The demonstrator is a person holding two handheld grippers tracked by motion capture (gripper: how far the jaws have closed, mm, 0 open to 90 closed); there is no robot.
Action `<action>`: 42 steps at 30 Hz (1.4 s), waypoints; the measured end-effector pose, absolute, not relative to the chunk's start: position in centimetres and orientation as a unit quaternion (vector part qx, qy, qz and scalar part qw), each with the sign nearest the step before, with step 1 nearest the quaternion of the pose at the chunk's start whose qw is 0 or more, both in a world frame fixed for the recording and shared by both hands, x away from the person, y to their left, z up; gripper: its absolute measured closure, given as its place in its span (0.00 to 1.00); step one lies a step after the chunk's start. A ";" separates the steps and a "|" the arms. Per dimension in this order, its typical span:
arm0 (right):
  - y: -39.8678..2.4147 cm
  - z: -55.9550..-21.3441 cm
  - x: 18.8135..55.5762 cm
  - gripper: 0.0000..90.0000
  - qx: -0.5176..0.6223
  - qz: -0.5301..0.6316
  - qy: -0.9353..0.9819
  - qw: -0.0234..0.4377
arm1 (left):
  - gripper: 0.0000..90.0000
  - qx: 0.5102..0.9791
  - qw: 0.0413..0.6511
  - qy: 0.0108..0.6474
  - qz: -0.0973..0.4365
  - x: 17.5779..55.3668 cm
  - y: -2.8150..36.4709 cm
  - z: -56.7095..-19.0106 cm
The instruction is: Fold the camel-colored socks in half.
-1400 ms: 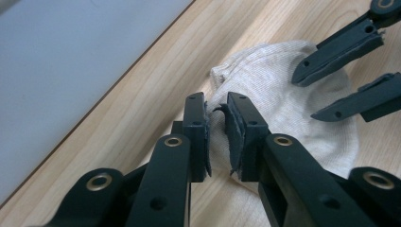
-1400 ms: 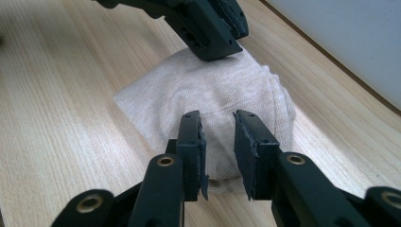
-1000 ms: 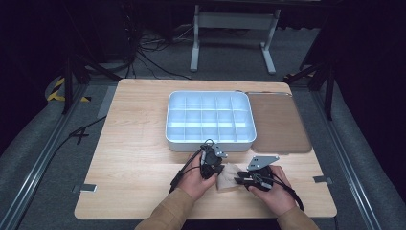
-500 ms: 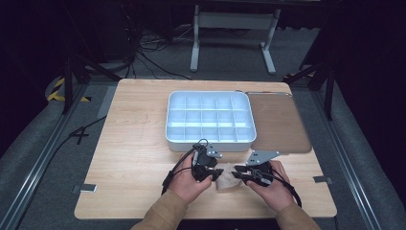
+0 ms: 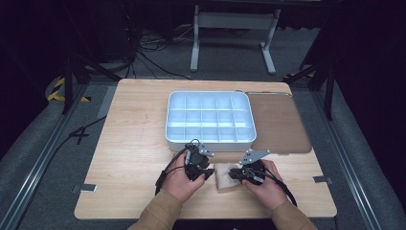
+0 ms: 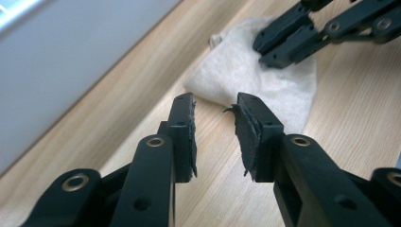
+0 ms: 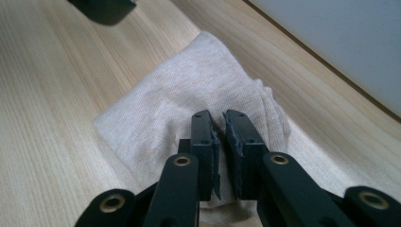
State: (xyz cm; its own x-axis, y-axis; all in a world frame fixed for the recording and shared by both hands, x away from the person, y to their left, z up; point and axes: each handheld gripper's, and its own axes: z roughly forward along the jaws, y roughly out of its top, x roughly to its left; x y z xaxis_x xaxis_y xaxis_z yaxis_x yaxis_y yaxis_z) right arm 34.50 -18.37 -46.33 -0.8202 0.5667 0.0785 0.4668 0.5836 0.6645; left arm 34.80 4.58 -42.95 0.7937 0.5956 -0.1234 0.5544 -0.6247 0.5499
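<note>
A folded beige cloth [image 5: 223, 177] lies on the wooden table near its front edge, between my two grippers. My left gripper [image 5: 208, 173] sits just left of it. In the left gripper view its jaws [image 6: 215, 101] stand open over bare wood, having just been closing, with nothing between them and the cloth [image 6: 255, 80] a little beyond the tips. My right gripper [image 5: 233, 173] reaches in from the right. Its jaws [image 7: 216, 118] have just been closing and now nearly meet, pinching the cloth [image 7: 189, 90] at its near edge.
A white tray [image 5: 210, 140] with several compartments stands behind the grippers at mid-table, its wall close to the cloth [image 6: 56, 56]. A brown mat [image 5: 280, 124] lies to its right. Bare wood stretches to the left of the hands.
My left gripper has drawn back to the left, off the cloth, and its jaws have parted. The right gripper has stayed at the cloth's right edge and its jaws have come closer together.
</note>
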 end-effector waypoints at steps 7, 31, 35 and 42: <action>-18.4 -46.4 34.2 0.91 0.300 0.357 0.883 0.053 | 0.87 0.914 0.260 0.309 0.027 34.7 3.8 -44.2; -17.6 -46.5 33.0 0.93 0.302 0.359 0.881 0.066 | 0.91 0.941 0.228 0.249 0.015 34.2 2.3 -45.2; -17.5 -46.5 33.0 0.93 0.302 0.359 0.880 0.066 | 0.90 0.944 0.227 0.240 0.021 34.2 2.3 -45.0; -17.3 -46.6 32.8 0.94 0.303 0.364 0.878 0.059 | 0.90 0.937 0.259 0.232 0.037 34.0 2.3 -44.4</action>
State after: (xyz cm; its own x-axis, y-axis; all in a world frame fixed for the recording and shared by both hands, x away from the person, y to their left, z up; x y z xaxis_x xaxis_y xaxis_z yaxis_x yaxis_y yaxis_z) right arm 32.82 -17.34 -46.58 -0.8091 0.5759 0.1168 0.4894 0.5504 0.6764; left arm 34.00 2.31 -44.44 0.8895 0.4541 -0.0516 0.4160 -0.7577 0.5029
